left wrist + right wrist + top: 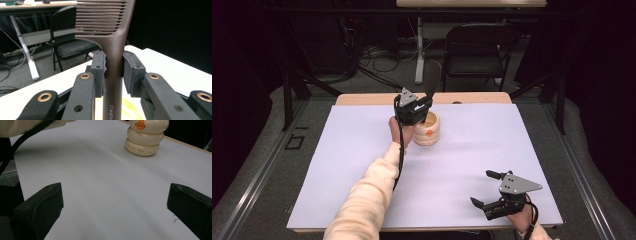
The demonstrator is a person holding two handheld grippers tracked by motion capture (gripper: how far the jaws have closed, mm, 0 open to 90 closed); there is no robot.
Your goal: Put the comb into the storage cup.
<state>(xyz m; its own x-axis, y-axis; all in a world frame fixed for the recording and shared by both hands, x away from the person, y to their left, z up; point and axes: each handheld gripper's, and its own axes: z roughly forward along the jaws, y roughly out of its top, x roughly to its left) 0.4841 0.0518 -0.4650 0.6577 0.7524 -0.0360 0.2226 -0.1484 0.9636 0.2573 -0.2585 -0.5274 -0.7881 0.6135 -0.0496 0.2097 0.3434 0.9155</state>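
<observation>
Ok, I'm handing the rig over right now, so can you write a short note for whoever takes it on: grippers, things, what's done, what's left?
Left gripper: shut on the handle of the dark brown plastic comb, teeth end up, held upright over the cream ringed duck-shaped holder at the far middle of the white table.
Right gripper: open, holding nothing, resting near the table's near right edge.
Done: comb gripped and brought to the holder.
Left: probably lower the comb's handle into the holder and release. How deep it already sits cannot be told.
</observation>
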